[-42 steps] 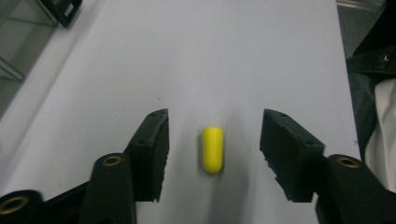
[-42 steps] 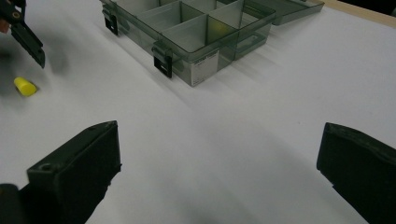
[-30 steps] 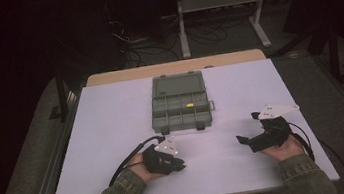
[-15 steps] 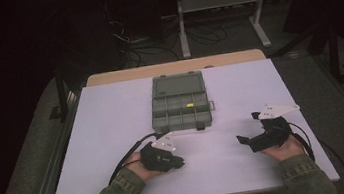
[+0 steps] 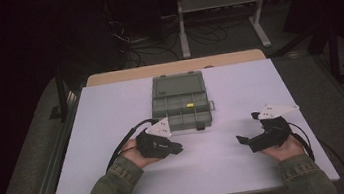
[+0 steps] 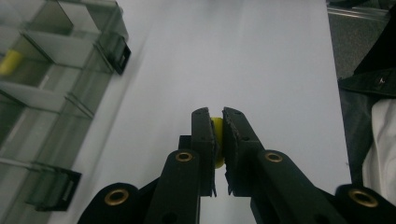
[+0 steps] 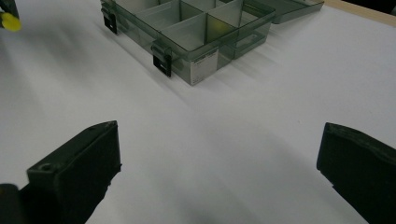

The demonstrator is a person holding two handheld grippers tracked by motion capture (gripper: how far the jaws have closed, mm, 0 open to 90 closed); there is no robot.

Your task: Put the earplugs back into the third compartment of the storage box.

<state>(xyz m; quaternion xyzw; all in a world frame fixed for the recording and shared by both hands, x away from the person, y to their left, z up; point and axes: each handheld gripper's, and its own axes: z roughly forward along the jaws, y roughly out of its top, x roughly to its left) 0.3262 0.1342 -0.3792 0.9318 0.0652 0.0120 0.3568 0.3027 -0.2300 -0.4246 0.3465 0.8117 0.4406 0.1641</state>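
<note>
**Small yellow piece pinched in the left gripper, beside the organizer box**

The left gripper is seen closed tight on a small yellow piece; only a sliver of yellow is exposed between the black jaws, so its shape cannot be made out. The piece is held just in front of the organizer box, off the near corner by the latches, above the white table. In the high view the left gripper is dark against the hand and the piece is too small to be picked out there. A second yellow piece is lying in a compartment of the box, blurred through the tinted walls in the left gripper view. The lid is laid open behind the box.

The right gripper is held wide open with nothing between its jaws, well to the right of the box; both jaw tips are cut off at the frame's lower edge. At that view's top left corner, a yellow speck is cropped.
</note>
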